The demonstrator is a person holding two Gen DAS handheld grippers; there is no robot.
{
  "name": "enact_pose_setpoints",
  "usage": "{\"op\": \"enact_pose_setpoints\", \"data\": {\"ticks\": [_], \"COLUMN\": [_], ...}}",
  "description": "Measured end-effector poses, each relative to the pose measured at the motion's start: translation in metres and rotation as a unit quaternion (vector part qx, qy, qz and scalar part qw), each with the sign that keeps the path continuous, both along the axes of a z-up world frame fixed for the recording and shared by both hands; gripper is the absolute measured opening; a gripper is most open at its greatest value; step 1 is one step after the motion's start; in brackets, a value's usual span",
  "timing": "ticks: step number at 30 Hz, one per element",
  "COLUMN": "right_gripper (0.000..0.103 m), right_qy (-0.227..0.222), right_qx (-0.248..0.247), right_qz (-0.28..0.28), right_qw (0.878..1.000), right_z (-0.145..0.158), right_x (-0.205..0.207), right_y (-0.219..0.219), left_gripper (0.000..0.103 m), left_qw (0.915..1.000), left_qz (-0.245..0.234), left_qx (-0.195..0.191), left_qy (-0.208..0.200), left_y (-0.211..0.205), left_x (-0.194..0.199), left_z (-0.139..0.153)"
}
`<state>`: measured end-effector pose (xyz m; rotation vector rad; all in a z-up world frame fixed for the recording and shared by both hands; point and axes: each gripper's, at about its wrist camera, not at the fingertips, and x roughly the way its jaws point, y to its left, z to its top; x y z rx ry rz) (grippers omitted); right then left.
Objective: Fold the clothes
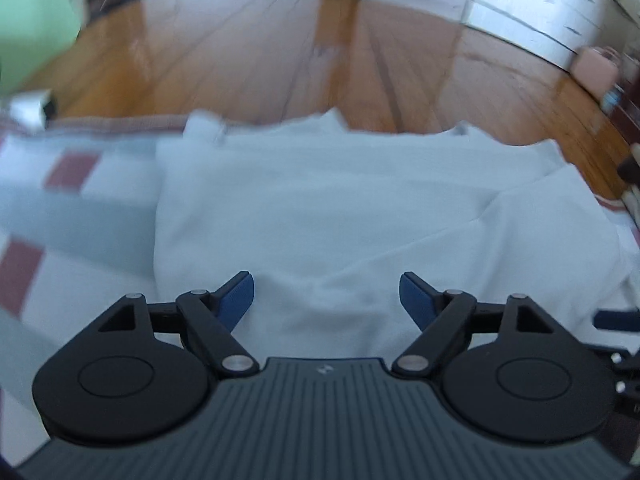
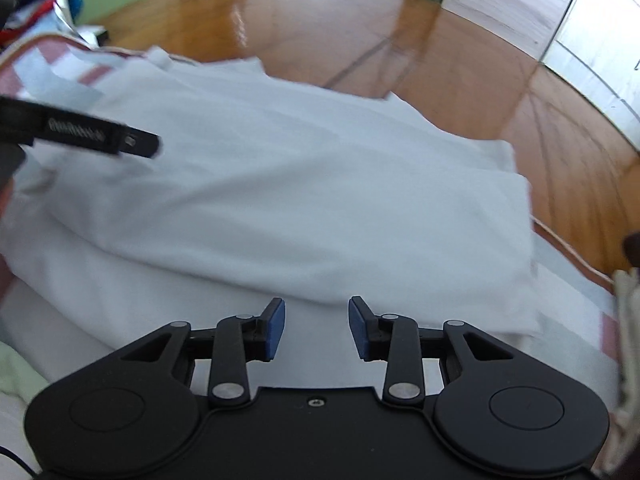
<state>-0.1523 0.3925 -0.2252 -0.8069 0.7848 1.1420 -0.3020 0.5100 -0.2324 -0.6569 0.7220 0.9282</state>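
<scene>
A white garment (image 1: 340, 208) lies partly folded on a checked cloth, its far edge at the surface's rim. My left gripper (image 1: 327, 288) hovers over the garment's near part, open, nothing between its blue pads. In the right wrist view the same white garment (image 2: 280, 184) spreads across the middle, with a fold running along its near side. My right gripper (image 2: 317, 312) stands open just short of that fold, empty. The left gripper's black finger (image 2: 96, 138) reaches in from the left above the garment.
The garment rests on a red, grey and white checked cloth (image 1: 60, 200). Beyond it is a glossy wooden floor (image 1: 280, 52). White cabinets (image 1: 560, 8) stand at the far right, a green surface (image 1: 32, 20) at the far left. A pale green cloth (image 2: 16, 372) lies at the near left.
</scene>
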Motion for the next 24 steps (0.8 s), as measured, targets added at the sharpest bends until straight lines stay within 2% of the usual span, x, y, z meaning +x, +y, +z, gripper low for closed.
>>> {"op": "enact_pose_setpoints", "data": {"ticks": [2, 3, 4, 5, 8, 12, 14, 17, 19, 20, 21, 22, 24], "right_gripper": [0.047, 0.049, 0.050, 0.050, 0.058, 0.058, 0.058, 0.058, 0.058, 0.058, 0.058, 0.058, 0.058], "right_qy": [-0.010, -0.014, -0.017, -0.022, -0.036, -0.040, -0.037, -0.033, -0.032, -0.035, -0.035, -0.029, -0.017], "right_qx": [-0.005, -0.007, -0.010, -0.012, -0.020, -0.022, -0.022, -0.023, -0.027, -0.029, -0.024, -0.010, 0.020], "right_qz": [-0.001, -0.001, -0.002, -0.004, -0.009, -0.018, -0.024, -0.030, -0.028, -0.029, -0.030, -0.031, -0.032], "right_qw": [1.000, 1.000, 1.000, 1.000, 0.999, 0.999, 0.999, 0.999, 0.999, 0.999, 0.999, 0.999, 0.999], "right_z": [-0.001, -0.001, -0.002, -0.002, -0.003, -0.003, -0.003, -0.005, -0.008, -0.009, -0.008, -0.005, 0.001], "right_x": [0.000, 0.000, 0.001, 0.002, 0.003, 0.009, 0.013, 0.019, 0.022, 0.023, 0.026, 0.031, 0.041], "right_y": [-0.003, -0.004, -0.005, -0.005, -0.006, -0.010, -0.011, -0.012, -0.012, -0.012, -0.013, -0.015, -0.019], "left_gripper": [0.044, 0.011, 0.004, 0.003, 0.002, 0.002, 0.002, 0.003, 0.012, 0.020, 0.038, 0.048, 0.059], "left_qw": [1.0000, 0.9998, 0.9993, 0.9988, 0.9967, 0.9923, 0.9923, 0.9933, 0.9939, 0.9933, 0.9937, 0.9946, 0.9944], "left_qz": [-0.004, -0.013, -0.022, -0.028, -0.033, -0.029, -0.020, -0.003, 0.018, 0.028, 0.027, 0.022, 0.011], "left_qx": [-0.007, -0.001, 0.012, 0.023, 0.059, 0.114, 0.118, 0.101, 0.068, 0.051, 0.042, 0.035, 0.040], "left_qy": [0.000, 0.014, 0.028, 0.032, 0.044, 0.041, 0.031, 0.054, 0.085, 0.100, 0.100, 0.096, 0.097], "left_y": [0.000, -0.001, -0.005, -0.008, -0.019, -0.027, -0.024, -0.015, -0.008, -0.005, -0.005, -0.006, -0.012], "left_x": [-0.003, -0.002, -0.001, 0.000, 0.003, 0.006, 0.006, 0.009, 0.008, 0.008, 0.006, 0.002, -0.001], "left_z": [-0.003, -0.002, -0.001, 0.001, 0.011, 0.036, 0.046, 0.041, 0.031, 0.025, 0.024, 0.023, 0.024]}}
